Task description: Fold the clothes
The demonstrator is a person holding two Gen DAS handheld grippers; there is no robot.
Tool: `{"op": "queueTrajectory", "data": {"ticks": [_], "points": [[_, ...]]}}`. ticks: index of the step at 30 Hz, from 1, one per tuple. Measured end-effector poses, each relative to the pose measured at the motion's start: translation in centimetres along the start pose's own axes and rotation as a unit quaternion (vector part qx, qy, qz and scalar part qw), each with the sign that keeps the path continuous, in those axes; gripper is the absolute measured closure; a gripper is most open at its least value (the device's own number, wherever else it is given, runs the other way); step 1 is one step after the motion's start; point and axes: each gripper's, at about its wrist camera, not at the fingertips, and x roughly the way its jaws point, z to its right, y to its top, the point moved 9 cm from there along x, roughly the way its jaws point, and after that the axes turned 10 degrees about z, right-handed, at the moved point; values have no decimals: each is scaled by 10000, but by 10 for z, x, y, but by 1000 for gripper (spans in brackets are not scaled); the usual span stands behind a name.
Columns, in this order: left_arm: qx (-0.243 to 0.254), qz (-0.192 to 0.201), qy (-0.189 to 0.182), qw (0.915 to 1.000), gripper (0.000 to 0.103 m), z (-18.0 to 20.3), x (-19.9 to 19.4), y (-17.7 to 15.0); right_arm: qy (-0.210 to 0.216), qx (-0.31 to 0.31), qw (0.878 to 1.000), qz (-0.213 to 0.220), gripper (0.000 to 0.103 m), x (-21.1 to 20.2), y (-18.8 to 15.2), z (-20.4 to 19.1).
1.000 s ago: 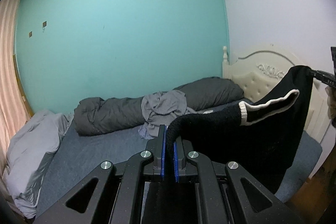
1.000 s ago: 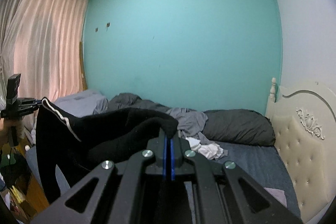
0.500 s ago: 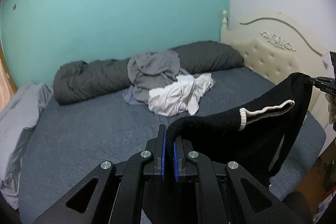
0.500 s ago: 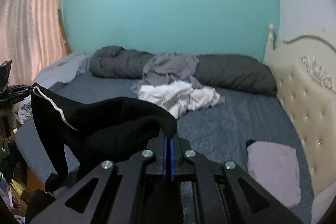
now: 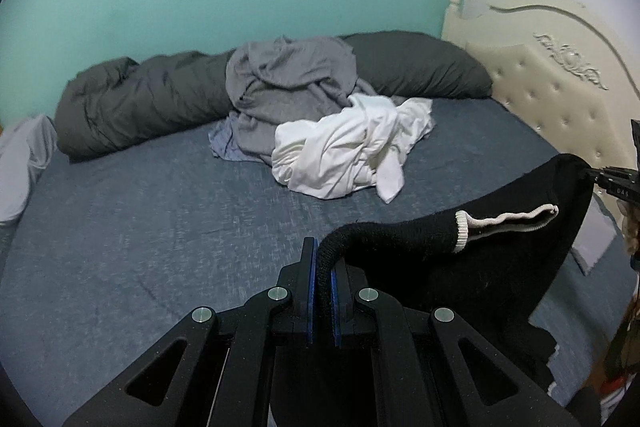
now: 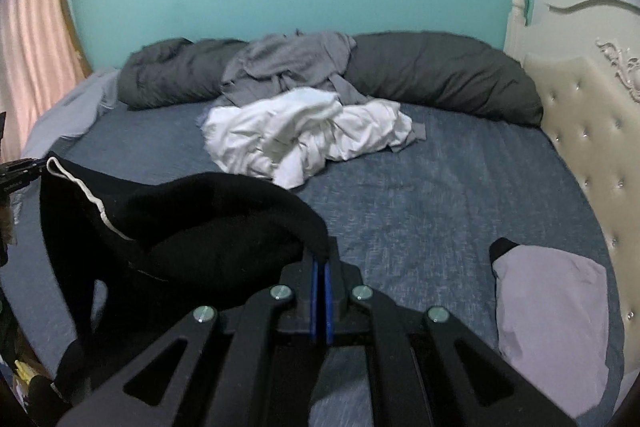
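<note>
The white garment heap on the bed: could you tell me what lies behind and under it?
Behind the white garment heap lies a crumpled grey garment, backed by a long dark grey duvet roll. The blue bedsheet surrounds it; anything beneath the heap is covered.

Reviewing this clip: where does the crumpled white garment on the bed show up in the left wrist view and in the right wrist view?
Left wrist view: white garment right of centre, in front of the grey clothes pile.
Right wrist view: white garment slightly left of centre, above the black garment.
Shared landmark: the dark grey duvet along the teal wall.
</note>
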Motion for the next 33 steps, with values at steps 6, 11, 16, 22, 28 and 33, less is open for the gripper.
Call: {"op": "queueTrajectory", "data": {"ticks": [6, 11, 16, 22, 28, 33], "points": [[-177, -288, -42, 9994, 97, -18, 87, 3, -141, 216, 9994, -222, 101, 77, -3, 30], [-232, -491, -73, 9985, 97, -23, 155, -1, -369, 270, 9977, -506, 101, 134, -20, 53], [-317, -787, -107, 9963, 97, -21, 216, -18, -512, 366, 9948, -804, 101, 185, -43, 73], [-306, -1128, -68, 9931, 95, -23, 272, -54, -462, 683, 9909, -1064, 97, 234, -75, 84], [-304, -1207, -14, 9922, 86, -28, 290, -81, -779, 582, 9929, -689, 45, 239, -65, 88], [-290, -1120, 89, 9932, 50, -35, 283, -78, -976, 759, 9916, -377, 42, 234, -46, 96]]}}
